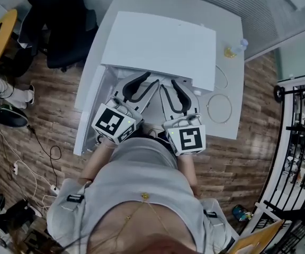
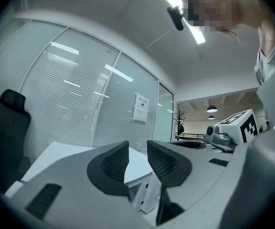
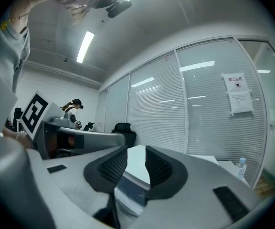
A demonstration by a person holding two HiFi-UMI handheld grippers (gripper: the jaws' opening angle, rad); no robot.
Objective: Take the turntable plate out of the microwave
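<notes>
My left gripper [image 2: 137, 151] and right gripper [image 3: 136, 155] are both standing narrowly parted, gripping nothing, facing the microwave [image 1: 158, 44]. The plate [image 3: 130, 194] is probably the glassy rim showing low between my right jaws. I am risking a knock against that rim, and slick glass slipping free.

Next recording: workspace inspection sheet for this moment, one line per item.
Surface: white table, partly bare.
Job's things: white box-shaped microwave, its door swung open; turntable plate not made out.
Clutter: clear plastic bottle at the table's corner.
Grippers: left gripper and right gripper, jaws apart, nothing gripped, facing the microwave.
Cables: white looped cable on table; black cables on wooden floor.
Surroundings: black office chair, glass partition with blinds.
</notes>
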